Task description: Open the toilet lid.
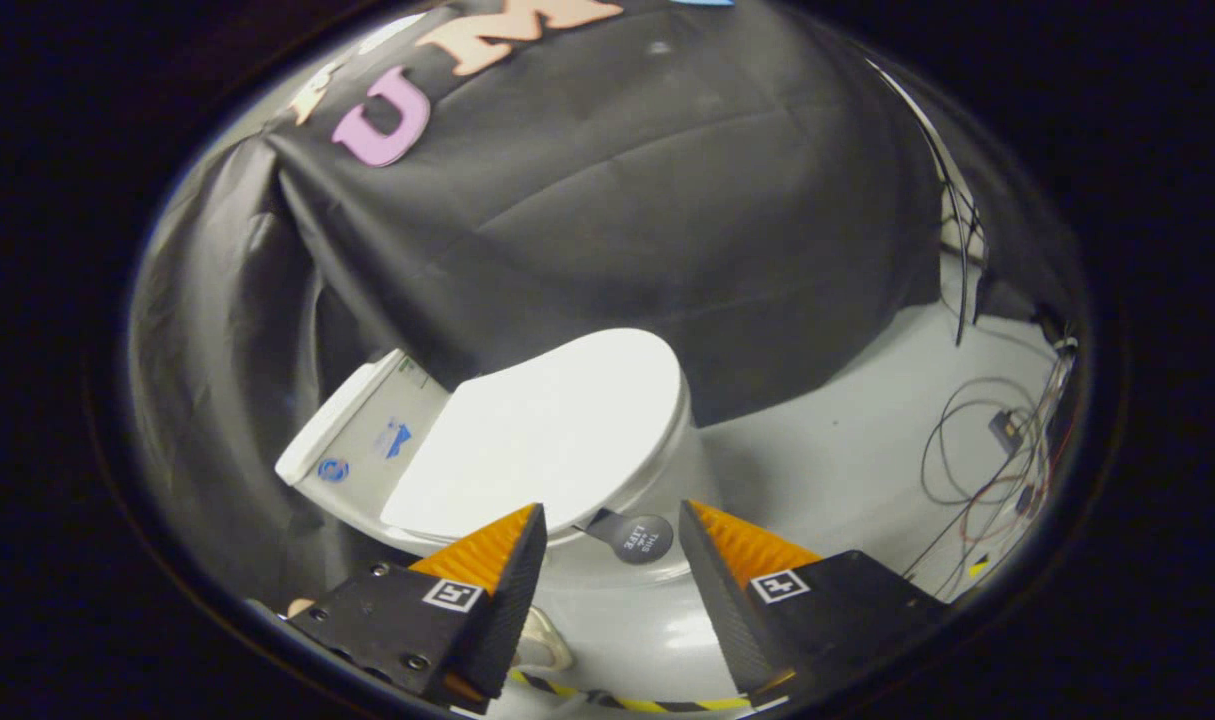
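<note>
A white toilet (667, 470) stands ahead of me, its white lid (542, 435) lying down flat over the seat. A small dark round tab (639, 537) sticks out from the lid's near edge. My gripper (612, 535) is open, its two fingertips a little short of the lid's front edge, with the tab sitting in the gap between them. Nothing is held. The left fingertip (522, 535) overlaps the lid's near rim in the view; whether it touches I cannot tell.
The toilet's white tank top (367, 430) with small stickers lies left of the lid, against the black cloth wall (647, 200). Loose cables (987, 450) lie on the pale floor to the right. A yellow-and-black striped strip (627, 703) runs below the fingers.
</note>
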The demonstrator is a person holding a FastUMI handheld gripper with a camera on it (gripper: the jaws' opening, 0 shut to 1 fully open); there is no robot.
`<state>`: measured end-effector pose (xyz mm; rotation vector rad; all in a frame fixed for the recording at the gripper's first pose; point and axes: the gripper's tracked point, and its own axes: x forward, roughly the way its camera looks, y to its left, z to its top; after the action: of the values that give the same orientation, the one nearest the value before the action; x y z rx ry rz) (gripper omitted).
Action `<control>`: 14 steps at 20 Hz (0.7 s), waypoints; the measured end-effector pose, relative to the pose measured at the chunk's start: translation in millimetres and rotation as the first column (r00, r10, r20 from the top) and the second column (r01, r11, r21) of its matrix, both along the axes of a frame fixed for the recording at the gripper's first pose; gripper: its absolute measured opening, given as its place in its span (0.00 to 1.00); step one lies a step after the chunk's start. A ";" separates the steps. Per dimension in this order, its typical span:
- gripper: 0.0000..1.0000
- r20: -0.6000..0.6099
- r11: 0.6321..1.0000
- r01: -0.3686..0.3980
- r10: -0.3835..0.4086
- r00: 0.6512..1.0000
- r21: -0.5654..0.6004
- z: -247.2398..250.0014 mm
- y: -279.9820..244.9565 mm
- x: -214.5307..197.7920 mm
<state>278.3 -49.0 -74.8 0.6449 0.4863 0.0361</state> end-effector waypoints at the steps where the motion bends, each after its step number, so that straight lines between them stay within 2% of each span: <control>1: 0.79 -0.010 0.999 0.008 -0.008 1.000 0.046 -7.4 -0.1 7.0; 6: 0.75 -0.077 0.987 0.045 -0.034 0.996 0.156 -47.5 2.5 28.3; 8: 0.69 -0.102 0.974 0.044 -0.022 0.995 0.223 -56.8 9.4 31.6; 12: 0.29 -0.083 0.915 0.072 -0.042 0.996 0.397 -51.5 6.3 38.9; 14: 0.16 -0.067 0.865 0.076 -0.049 0.997 0.496 -41.6 8.3 38.6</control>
<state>316.9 -40.6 -116.4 1.1744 0.5100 0.0860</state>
